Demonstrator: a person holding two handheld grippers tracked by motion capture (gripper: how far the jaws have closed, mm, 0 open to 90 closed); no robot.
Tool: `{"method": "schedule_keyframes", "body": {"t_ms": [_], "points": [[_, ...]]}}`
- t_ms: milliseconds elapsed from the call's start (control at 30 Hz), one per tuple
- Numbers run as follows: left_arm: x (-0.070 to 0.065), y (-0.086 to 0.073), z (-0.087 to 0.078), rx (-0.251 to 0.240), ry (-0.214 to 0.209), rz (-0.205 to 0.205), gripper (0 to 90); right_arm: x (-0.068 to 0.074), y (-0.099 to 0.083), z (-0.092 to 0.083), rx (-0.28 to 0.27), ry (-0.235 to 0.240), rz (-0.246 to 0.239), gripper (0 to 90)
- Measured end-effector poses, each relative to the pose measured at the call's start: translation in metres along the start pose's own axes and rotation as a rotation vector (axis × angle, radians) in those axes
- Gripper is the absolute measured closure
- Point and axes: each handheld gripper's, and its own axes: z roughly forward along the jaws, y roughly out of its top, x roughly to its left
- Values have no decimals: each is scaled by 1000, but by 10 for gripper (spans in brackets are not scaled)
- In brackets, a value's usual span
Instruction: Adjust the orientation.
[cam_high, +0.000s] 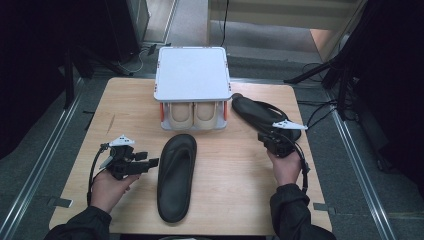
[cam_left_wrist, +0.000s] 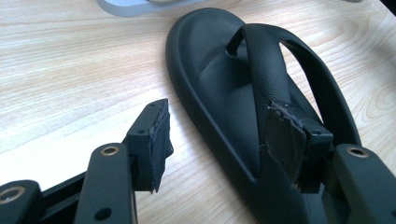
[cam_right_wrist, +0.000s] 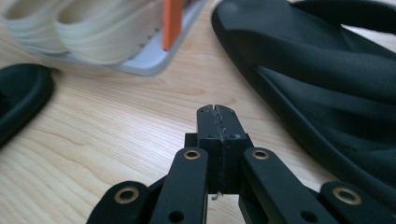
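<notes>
While lying flat, the black sandal (cam_high: 176, 177) looks matte, thick-strapped.

One sandal (cam_high: 176, 177) lies before the rack (cam_high: 192, 75), another (cam_high: 252, 112) beside it.

2 black sandals (cam_high: 176, 176) on table (cam_high: 230, 200)

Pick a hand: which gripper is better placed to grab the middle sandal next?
Left. The left gripper sits open right beside the middle sandal, jaws pointing at it. The right gripper is shut, over by the other sandal.
</notes>
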Motion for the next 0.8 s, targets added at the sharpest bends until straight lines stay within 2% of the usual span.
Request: {"method": "schedule_keyframes", "body": {"t_ms": [233, 300, 400, 433, 500, 633, 800], "points": [[6, 4, 2, 1, 5, -6, 401, -10, -3, 5, 18, -42, 12, 900], [7, 5, 3, 3, -8, -10, 400, -14, -3, 8, 27, -54, 15, 900], [4, 6, 3, -11, -25, 7, 397, -20, -1, 11, 29, -59, 30, 900], [2, 7, 3, -10, -12, 29, 396, -23, 0, 14, 34, -79, 24, 900], [3, 8, 3, -11, 3, 39, 397, -28, -1, 19, 42, -92, 31, 900], [6, 9, 3, -5, 4, 32, 396, -34, -2, 24, 49, -87, 65, 900], [1, 8, 1, -21, -29, 41, 394, -37, -1, 29, 70, -104, 47, 900]]}}
